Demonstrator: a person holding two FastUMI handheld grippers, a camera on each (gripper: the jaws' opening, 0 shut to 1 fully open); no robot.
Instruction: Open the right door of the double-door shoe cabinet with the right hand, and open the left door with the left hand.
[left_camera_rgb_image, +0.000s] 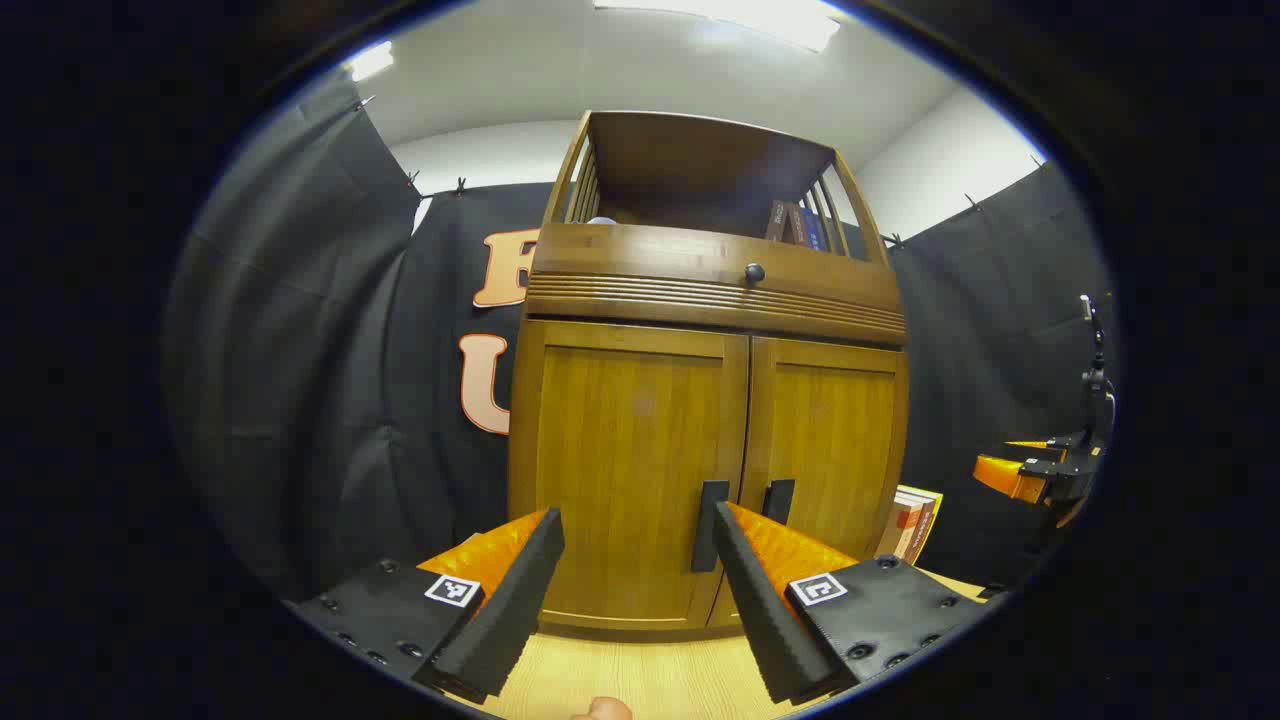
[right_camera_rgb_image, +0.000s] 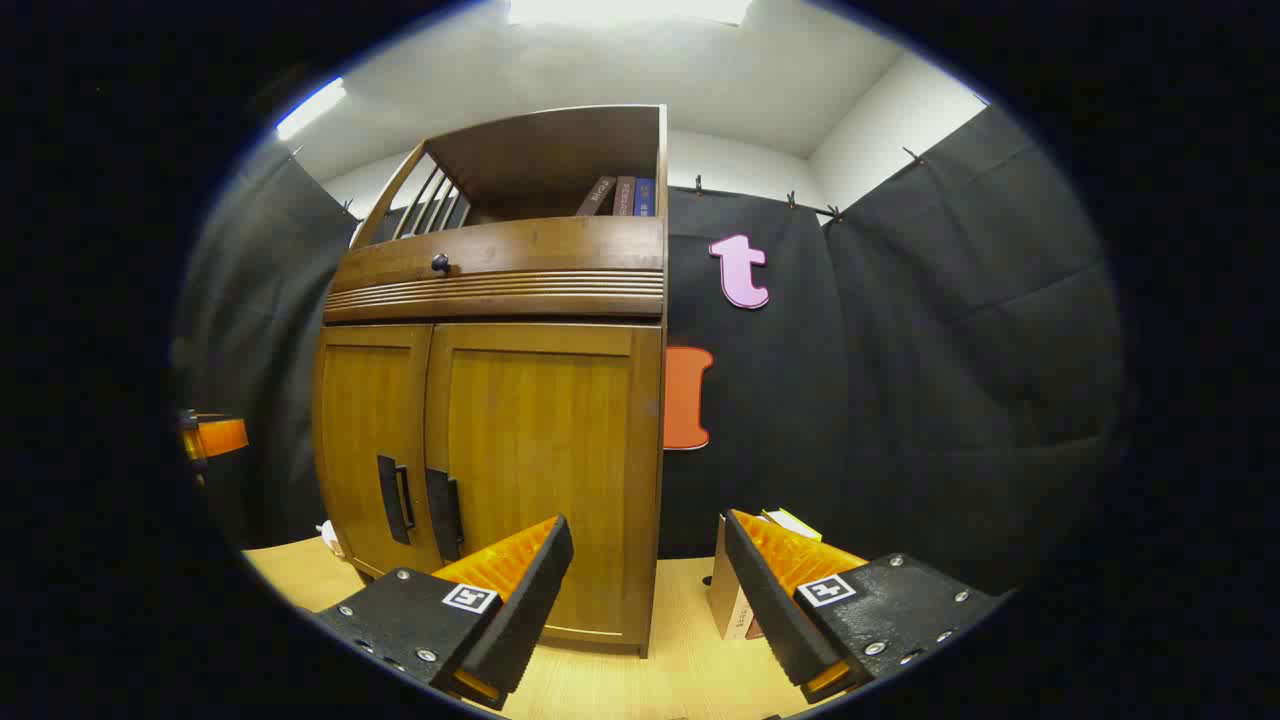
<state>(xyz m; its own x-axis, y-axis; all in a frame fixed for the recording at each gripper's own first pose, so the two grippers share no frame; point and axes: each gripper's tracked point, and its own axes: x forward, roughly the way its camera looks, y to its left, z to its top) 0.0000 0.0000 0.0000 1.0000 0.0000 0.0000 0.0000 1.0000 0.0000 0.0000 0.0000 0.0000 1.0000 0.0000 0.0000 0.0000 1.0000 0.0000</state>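
The wooden shoe cabinet (left_camera_rgb_image: 700, 300) stands straight ahead in the left gripper view, with its left door (left_camera_rgb_image: 630, 450) and right door (left_camera_rgb_image: 835, 430) both closed. Two dark vertical handles meet at the centre seam: the left handle (left_camera_rgb_image: 710, 525) and the right handle (left_camera_rgb_image: 778, 500). My left gripper (left_camera_rgb_image: 636, 520) is open just short of the left door, its right finger (left_camera_rgb_image: 750, 590) close below the left handle. In the right gripper view the cabinet (right_camera_rgb_image: 500, 290) sits to the left, and the right handle (right_camera_rgb_image: 445, 515) is left of my open right gripper (right_camera_rgb_image: 648, 525), which holds nothing.
Books (left_camera_rgb_image: 800, 225) stand on the cabinet's top shelf above a drawer with a round knob (left_camera_rgb_image: 754, 272). More books (left_camera_rgb_image: 915, 520) lean by the cabinet's right side on the light wooden surface (left_camera_rgb_image: 640, 680). The right gripper (left_camera_rgb_image: 1040, 470) shows far right; the left gripper (right_camera_rgb_image: 215, 435) far left.
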